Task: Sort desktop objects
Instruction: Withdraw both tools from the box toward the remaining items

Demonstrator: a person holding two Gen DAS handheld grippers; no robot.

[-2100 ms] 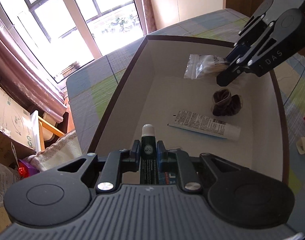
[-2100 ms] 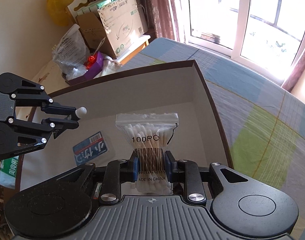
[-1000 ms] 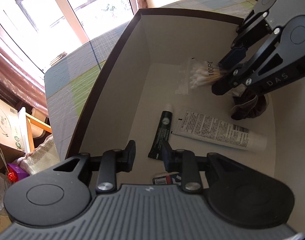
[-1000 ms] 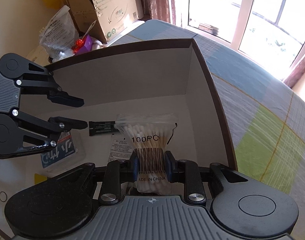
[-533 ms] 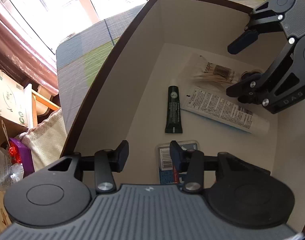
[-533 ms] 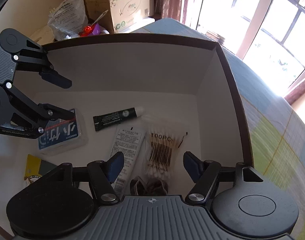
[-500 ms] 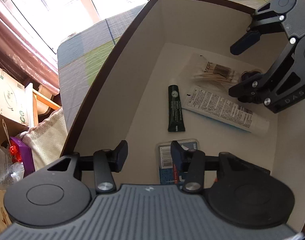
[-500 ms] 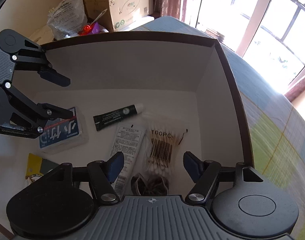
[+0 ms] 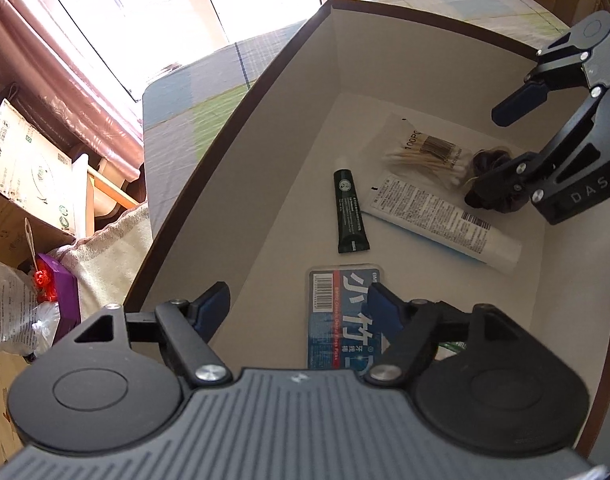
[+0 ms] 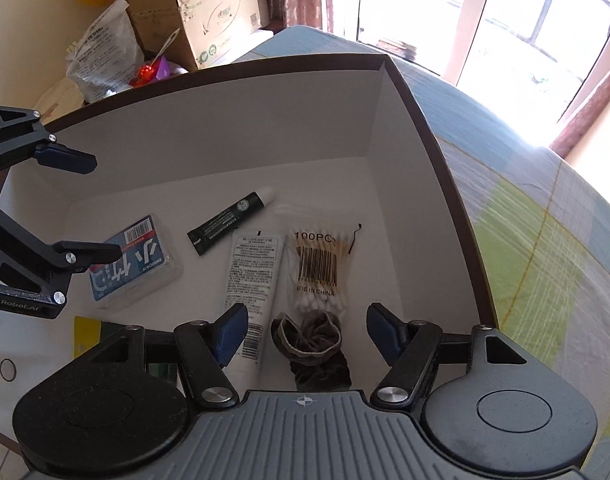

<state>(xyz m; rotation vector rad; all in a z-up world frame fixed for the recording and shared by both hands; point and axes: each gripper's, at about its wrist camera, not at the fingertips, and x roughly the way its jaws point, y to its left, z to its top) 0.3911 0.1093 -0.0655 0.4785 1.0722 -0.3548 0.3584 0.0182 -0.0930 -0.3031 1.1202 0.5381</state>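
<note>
1. Box (image 10: 433,152), white inside with a dark rim, is the largest thing and holds every sorted item on its floor; it stands on a checked cloth (image 10: 545,240).
2. White tube (image 9: 441,222) lies flat mid-floor, its long axis running from the left hand-held gripper (image 9: 301,308) toward the right hand-held gripper (image 9: 501,152); its capped end points at the right one.
3. Blue-labelled case (image 9: 341,312) lies directly ahead of the left hand-held gripper, between its spread jaws, so that hand is nearer.
4. Cotton-swab bag (image 10: 317,264) lies beside the white tube, straight ahead of the right hand-held gripper (image 10: 305,332), long axis along its line of sight.
5. Dark tube (image 10: 229,226) lies aslant, well ahead of both.
6. Dark scrunchie (image 10: 309,340) sits nearest the right hand-held gripper, between its jaws.
7. Both hand-held grippers are released and hold nothing.
8. Only the right wrist view shows a yellow-and-green packet (image 10: 87,330) at the near edge and the whole scrunchie, half hidden from the left. Whether more items await on the counter I cannot tell.
</note>
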